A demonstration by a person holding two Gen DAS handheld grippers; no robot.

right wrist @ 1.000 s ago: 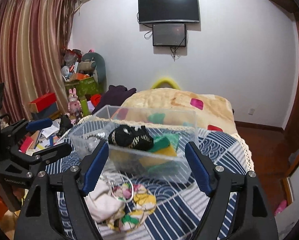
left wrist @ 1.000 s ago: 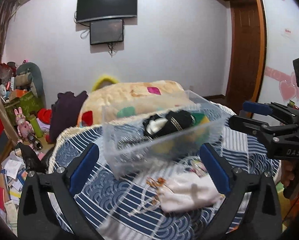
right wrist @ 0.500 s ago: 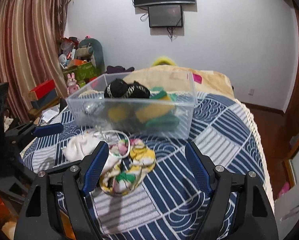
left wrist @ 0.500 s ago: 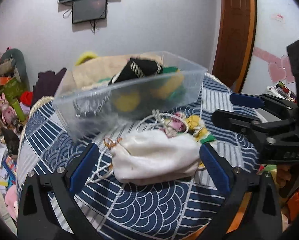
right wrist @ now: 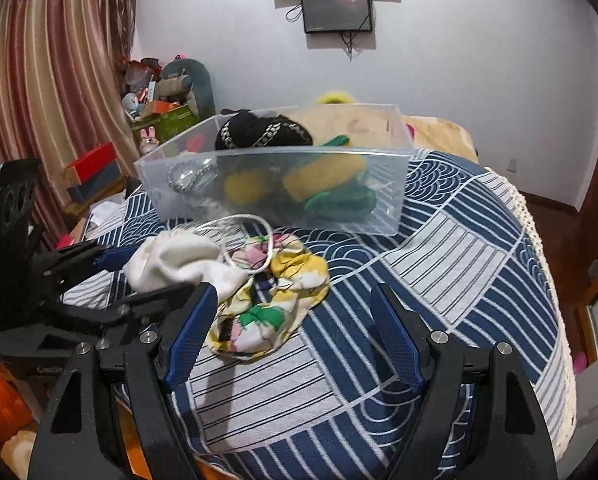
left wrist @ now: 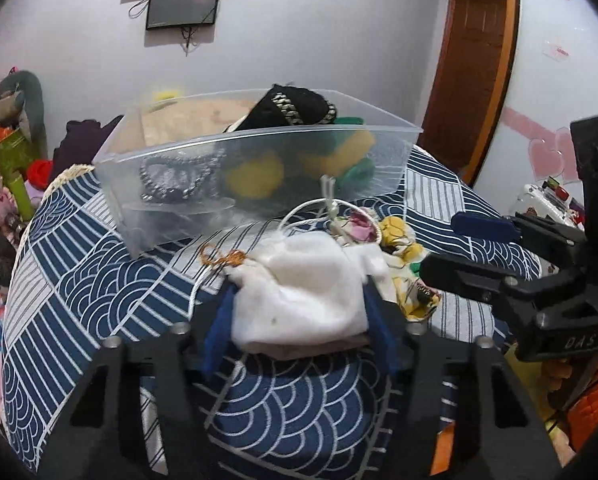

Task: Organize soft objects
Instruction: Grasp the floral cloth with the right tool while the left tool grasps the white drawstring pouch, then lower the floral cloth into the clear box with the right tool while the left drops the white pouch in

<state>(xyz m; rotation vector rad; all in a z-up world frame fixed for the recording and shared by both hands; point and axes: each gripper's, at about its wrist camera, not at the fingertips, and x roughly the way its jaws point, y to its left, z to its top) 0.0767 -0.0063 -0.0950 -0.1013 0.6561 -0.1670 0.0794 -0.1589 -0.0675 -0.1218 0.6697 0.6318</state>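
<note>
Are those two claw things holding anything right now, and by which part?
The left gripper has just been closing its jaws on the white cloth pouch, gripping its two sides. The right gripper holds nothing; its jaws stand open.

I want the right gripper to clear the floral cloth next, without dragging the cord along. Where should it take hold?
Probably the near bunched edge of the floral cloth, coming from the front and above. That end lies free on the bedspread, while its far end sits under the white cord loop and against the white pouch. The right gripper is open.
</note>
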